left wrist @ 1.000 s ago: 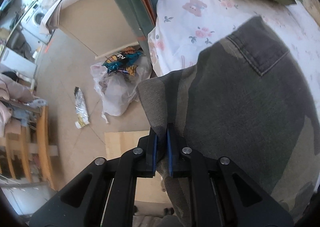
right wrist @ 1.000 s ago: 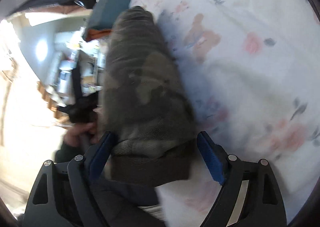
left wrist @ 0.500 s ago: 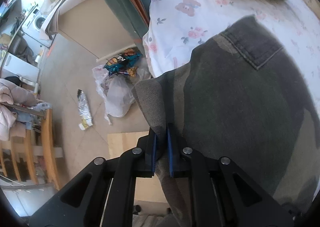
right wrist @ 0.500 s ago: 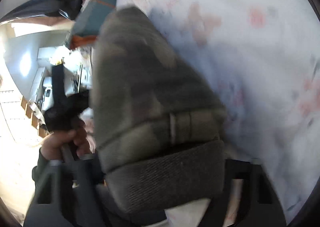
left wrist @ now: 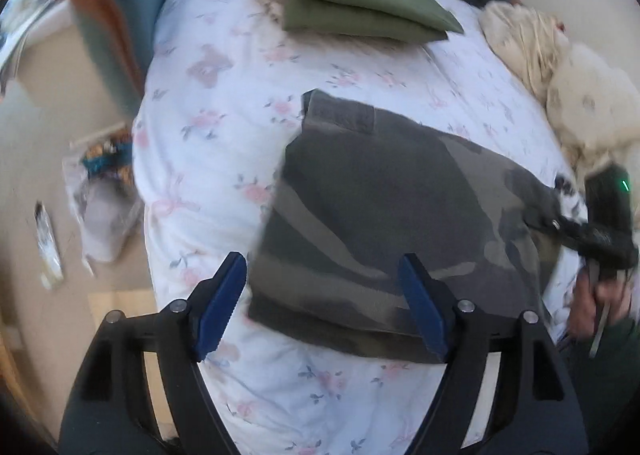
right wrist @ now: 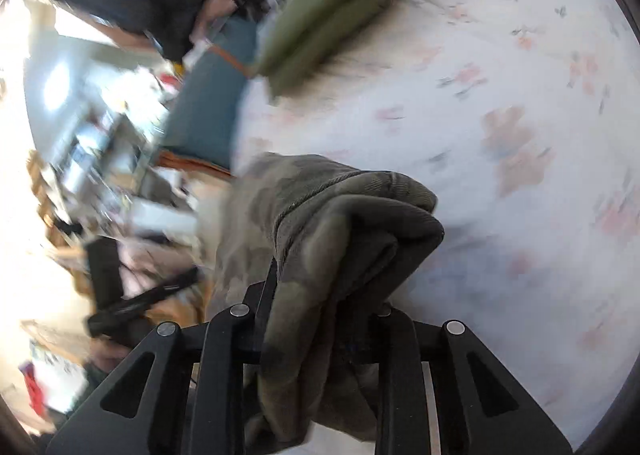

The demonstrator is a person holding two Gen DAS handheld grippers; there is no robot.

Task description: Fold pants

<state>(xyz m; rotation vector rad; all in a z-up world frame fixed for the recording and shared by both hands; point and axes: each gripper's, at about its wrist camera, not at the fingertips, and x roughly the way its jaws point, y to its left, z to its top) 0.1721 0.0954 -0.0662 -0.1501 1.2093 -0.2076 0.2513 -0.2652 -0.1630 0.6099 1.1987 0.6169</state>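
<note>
One pair of camouflage pants [left wrist: 400, 215] lies on one floral sheet [left wrist: 224, 127]. One folded green garment [left wrist: 360, 3], two grippers, one plastic bag [left wrist: 100, 207] on the floor.

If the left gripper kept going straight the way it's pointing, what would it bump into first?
Probably the folded camouflage pants. The left gripper points down at them, its opening jaws astride their near edge, touching nothing. Depth is hard to judge; the floral bedsheet lies underneath.

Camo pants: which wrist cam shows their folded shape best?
Left wrist. It looks down on the camo pants lying as a folded slab on the floral sheet, edges visible, left tongs opening above them. Right wrist shows only a bunched end gripped in the closing right tongs, blurred.
</note>
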